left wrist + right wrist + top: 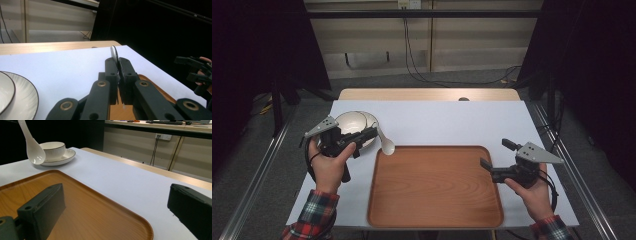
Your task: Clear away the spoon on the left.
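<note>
**Spoon pinched in the left hand-held gripper, above the near-left corner of the tray**

From the high view we see the left hand-held gripper (pixel 371 134) closed on the handle of a white spoon (pixel 385 143). The spoon slants down and to the right from the jaws, with its scoop hanging over the bench (pixel 452 122) just at the far-left corner of the wooden tray (pixel 434 187). Right behind the gripper stand a white bowl (pixel 351 121) and its plate (pixel 371 120). The right hand-held gripper (pixel 496 155) hovers at the tray's right edge, well apart from the spoon, with its jaws spread wide and nothing between them.

In the left gripper view we look along the two black jaws, which are pressed together on the spoon (pixel 114 55); its thin edge sticks up past the jaw tips. The plate (pixel 25 96) lies low at the left, and the tray (pixel 147 80) shows beyond the jaws.

In the right gripper view our own jaws stand far apart over the tray (pixel 82 205). Far off at the upper left the spoon (pixel 33 148) hangs bowl-down, in front of the bowl (pixel 53 147) on its plate (pixel 63 157).
</note>
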`<state>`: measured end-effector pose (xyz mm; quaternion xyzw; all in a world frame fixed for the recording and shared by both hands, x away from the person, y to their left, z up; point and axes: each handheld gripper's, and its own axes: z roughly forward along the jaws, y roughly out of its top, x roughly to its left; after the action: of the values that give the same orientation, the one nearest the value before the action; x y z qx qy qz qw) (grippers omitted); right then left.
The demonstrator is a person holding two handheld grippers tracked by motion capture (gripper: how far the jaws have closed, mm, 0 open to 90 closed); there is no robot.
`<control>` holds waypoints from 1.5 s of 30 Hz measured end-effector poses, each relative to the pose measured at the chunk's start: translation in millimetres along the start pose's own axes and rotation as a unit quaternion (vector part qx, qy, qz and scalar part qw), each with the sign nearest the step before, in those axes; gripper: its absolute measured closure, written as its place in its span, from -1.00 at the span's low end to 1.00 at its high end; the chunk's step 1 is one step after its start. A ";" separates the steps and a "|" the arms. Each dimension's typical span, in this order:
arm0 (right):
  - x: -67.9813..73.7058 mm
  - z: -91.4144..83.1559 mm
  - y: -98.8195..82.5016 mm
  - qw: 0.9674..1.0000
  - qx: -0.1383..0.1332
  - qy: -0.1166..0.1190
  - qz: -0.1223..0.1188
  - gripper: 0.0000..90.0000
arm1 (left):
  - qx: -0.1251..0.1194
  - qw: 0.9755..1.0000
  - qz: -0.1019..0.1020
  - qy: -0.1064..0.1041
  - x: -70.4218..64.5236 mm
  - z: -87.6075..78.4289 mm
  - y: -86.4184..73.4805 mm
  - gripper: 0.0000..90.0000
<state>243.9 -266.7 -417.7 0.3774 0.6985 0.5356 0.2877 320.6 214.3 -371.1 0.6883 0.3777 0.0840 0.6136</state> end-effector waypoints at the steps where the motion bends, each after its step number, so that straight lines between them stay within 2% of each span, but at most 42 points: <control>1: -0.2 0.0 0.0 1.000 -0.001 0.001 0.000 -0.98 | 0.002 1.000 0.001 -0.003 -2.1 0.1 -2.5 0.93; 7: 0.3 1.0 -0.1 1.000 -0.003 0.002 -0.002 -0.98 | 0.008 1.000 0.003 -0.018 -6.8 1.5 -6.9 0.93; 8: 0.5 1.0 -0.1 1.000 -0.003 0.002 -0.001 -0.98 | 0.010 1.000 0.003 -0.027 -7.4 2.4 -8.9 0.93; 15: 1.1 0.9 -0.2 1.000 -0.001 -0.001 -0.002 -0.98 | 0.020 0.999 -0.002 -0.039 -12.7 7.1 -16.7 0.92; 28: 1.9 1.8 -0.6 1.000 0.002 0.005 -0.005 -0.98 | 0.036 0.998 -0.004 -0.050 -16.6 6.4 -28.5 0.92; 29: 1.9 2.0 -0.8 1.000 0.002 0.005 -0.006 -0.98 | 0.035 0.998 -0.009 -0.053 -17.6 6.8 -29.6 0.92; 39: 3.1 2.5 -1.1 1.000 0.004 0.000 -0.007 -0.98 | 0.050 0.997 -0.012 -0.064 -19.5 8.1 -39.8 0.92; 45: 3.3 2.8 -1.1 1.000 0.006 0.001 -0.008 -0.98 | 0.058 0.996 -0.005 -0.066 -22.9 8.0 -42.5 0.92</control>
<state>244.0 -262.6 -419.5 0.3726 0.7049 0.5297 0.2894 291.5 192.2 -403.6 0.7247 0.3440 0.0135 0.5969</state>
